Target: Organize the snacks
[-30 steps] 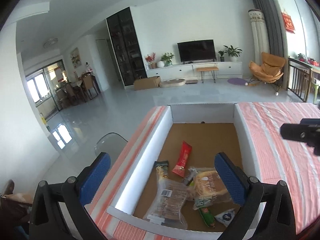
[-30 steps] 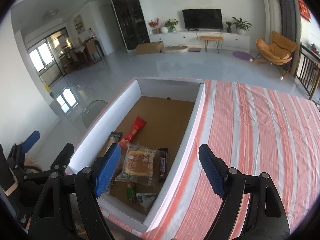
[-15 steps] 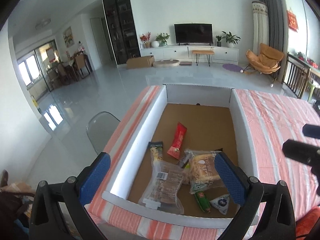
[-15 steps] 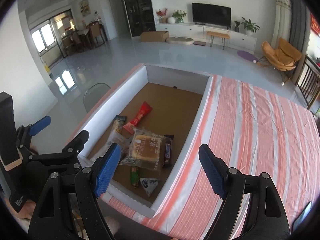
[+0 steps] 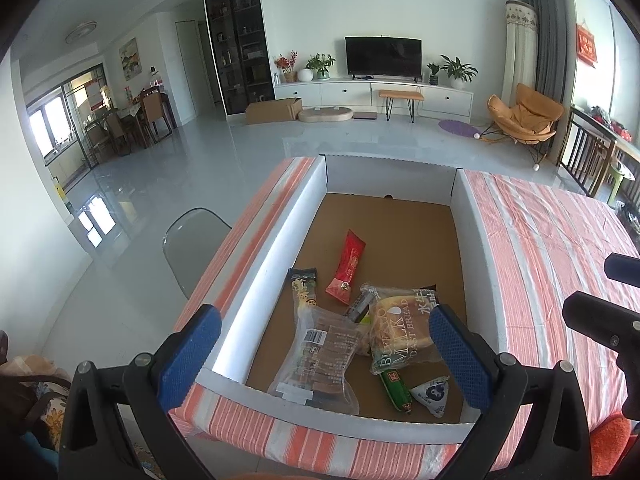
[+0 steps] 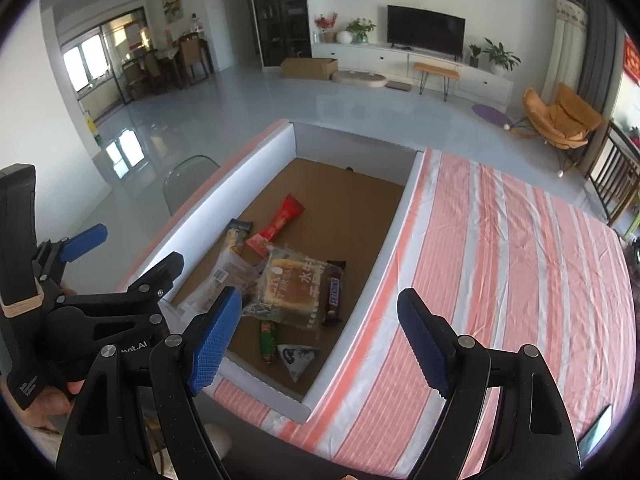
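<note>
Bread bag reads "BUFFALO MILK TOAST BREAD" (Chinese characters beside).

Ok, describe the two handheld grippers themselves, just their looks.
Both match: the left gripper and right gripper have black plastic frames with silver bolts and two blue, textured finger pads. The left one's body carries small white lettering. No sleeves or cables show.

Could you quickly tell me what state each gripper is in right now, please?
Left gripper: jaws open, holding nothing, above the snack box.
Right gripper: jaws open, holding nothing.
</note>
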Action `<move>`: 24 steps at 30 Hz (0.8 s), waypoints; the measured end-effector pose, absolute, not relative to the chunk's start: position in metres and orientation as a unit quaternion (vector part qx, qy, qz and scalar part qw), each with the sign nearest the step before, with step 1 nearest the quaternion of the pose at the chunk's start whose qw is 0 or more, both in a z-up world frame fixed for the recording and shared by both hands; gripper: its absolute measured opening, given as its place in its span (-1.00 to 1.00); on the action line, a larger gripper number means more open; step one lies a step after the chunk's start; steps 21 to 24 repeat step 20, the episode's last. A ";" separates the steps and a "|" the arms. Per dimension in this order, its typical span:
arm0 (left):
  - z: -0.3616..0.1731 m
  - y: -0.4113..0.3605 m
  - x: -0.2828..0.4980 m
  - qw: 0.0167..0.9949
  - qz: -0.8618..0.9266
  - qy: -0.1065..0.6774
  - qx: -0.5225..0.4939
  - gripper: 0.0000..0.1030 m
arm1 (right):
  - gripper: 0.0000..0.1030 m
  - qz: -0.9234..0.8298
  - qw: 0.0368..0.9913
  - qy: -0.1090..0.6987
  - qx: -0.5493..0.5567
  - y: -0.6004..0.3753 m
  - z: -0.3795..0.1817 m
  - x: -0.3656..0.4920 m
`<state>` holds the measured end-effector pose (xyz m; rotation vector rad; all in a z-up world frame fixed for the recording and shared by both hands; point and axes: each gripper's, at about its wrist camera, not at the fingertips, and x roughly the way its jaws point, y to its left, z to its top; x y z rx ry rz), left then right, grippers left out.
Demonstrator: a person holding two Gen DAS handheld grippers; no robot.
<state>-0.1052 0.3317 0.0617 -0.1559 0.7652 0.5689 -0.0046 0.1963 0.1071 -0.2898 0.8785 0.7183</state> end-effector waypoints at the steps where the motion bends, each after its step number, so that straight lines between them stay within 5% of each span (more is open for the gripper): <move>1: 0.062 0.331 -0.105 0.886 0.273 0.368 -0.075 0.99 | 0.61 0.338 0.833 0.415 -0.138 0.196 0.107 -0.004; 24: 0.060 0.325 -0.103 0.891 0.256 0.368 -0.069 0.99 | 0.61 0.335 0.833 0.419 -0.135 0.193 0.102 -0.002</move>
